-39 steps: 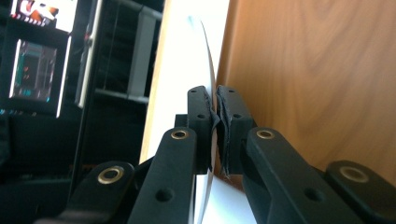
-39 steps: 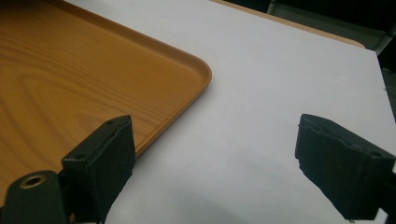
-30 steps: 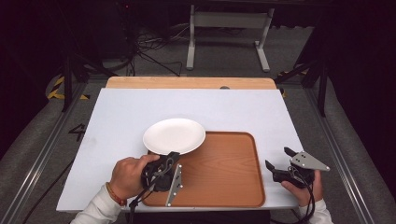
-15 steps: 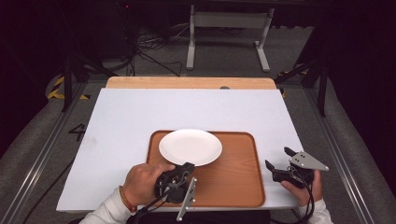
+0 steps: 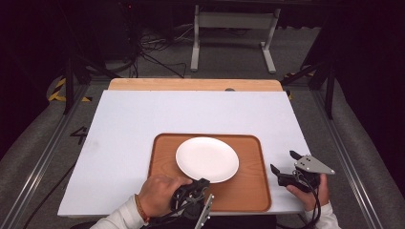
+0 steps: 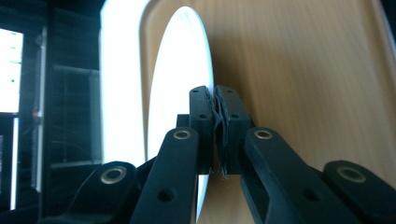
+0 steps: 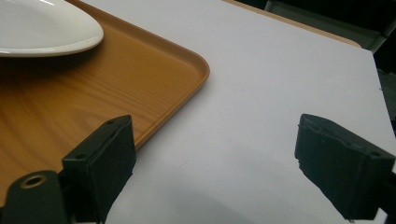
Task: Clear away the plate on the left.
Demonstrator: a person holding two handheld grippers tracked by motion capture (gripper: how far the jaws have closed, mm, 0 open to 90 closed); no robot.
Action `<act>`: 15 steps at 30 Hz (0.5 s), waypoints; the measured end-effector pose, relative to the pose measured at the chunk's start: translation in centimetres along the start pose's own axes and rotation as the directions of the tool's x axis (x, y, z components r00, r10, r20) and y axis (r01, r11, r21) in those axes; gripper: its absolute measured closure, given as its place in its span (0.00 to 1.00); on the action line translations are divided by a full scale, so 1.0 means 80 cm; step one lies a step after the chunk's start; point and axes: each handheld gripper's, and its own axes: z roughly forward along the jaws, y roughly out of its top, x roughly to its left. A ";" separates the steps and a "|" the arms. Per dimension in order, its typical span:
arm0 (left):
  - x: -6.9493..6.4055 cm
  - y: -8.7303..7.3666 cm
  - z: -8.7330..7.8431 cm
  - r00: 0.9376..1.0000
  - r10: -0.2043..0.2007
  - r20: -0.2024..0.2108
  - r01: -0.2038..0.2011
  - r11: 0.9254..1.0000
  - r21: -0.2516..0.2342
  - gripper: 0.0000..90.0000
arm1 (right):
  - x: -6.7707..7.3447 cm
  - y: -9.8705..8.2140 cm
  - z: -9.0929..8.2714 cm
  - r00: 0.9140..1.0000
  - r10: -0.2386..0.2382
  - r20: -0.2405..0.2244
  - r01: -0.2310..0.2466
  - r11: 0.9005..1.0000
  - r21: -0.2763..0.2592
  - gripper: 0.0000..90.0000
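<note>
- Plate [image 5: 207, 159] sits over the middle of the tray [image 5: 253, 191], near rim pinched by the left gripper [image 5: 198, 187].
- Left gripper view: jaws pressed together on the plate's edge [image 6: 187, 70], pads nearly meeting, so it's a thin-rim grip with little margin.
- Can't tell whether the plate is fully resting on the tray or a touch tilted off it at the gripped side.
- Step in hand, as I read it: set the plate down on the tray and release.
- To do it well: lower until the rim is flat, then open the jaws without dragging sideways; a rim pinch will slide or tip the plate if the hand twists on release.
- Back straight out toward the near edge of the tray after opening, low and level, so the lower jaw doesn't catch under the rim.
- Left hand [image 5: 157, 193]: at the tray's near edge, gripper pointing away from the person toward the plate, rolled onto its side so the jaws clamp top and bottom of the rim.
- Right gripper [image 5: 282, 168]: jaws spread, nothing between them, parked over the table [image 5: 143, 119] just beside the tray's right edge, pointing left toward the tray. Right gripper view shows bare table between the jaws and the tray corner [image 7: 187, 70].
- Right hand [image 5: 313, 191] is low at the near table edge, clear of the work.
</note>
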 end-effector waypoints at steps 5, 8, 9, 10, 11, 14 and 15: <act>-0.002 -0.003 0.005 0.998 -0.037 0.050 0.038 0.999 -0.012 0.97 | 0.000 0.000 0.000 1.000 0.004 -0.004 -0.004 1.000 -0.003 0.14; -0.001 -0.008 0.008 0.994 -0.073 0.082 0.075 0.997 -0.022 0.97 | 0.000 0.000 0.000 1.000 0.001 -0.006 -0.001 1.000 -0.002 0.14; -0.003 -0.009 0.010 0.991 -0.089 0.099 0.092 0.996 -0.021 0.97 | -0.001 0.000 0.000 1.000 0.002 -0.006 -0.002 1.000 -0.002 0.14; -0.005 -0.011 0.011 0.990 -0.089 0.110 0.093 0.995 -0.023 0.97 | -0.001 0.000 0.000 1.000 0.004 -0.006 -0.004 1.000 -0.005 0.14; -0.006 -0.012 0.013 0.989 -0.087 0.122 0.090 0.996 -0.022 0.97 | -0.002 0.000 -0.001 1.000 0.007 -0.006 -0.007 1.000 -0.006 0.14; -0.009 -0.015 0.017 0.984 -0.105 0.145 0.109 0.994 -0.019 0.96 | -0.003 -0.001 -0.001 1.000 0.009 -0.006 -0.009 1.000 -0.004 0.14; -0.009 -0.016 0.018 0.982 -0.108 0.155 0.112 0.994 -0.018 0.96 | -0.002 -0.001 0.000 1.000 0.010 -0.006 -0.010 1.000 -0.002 0.14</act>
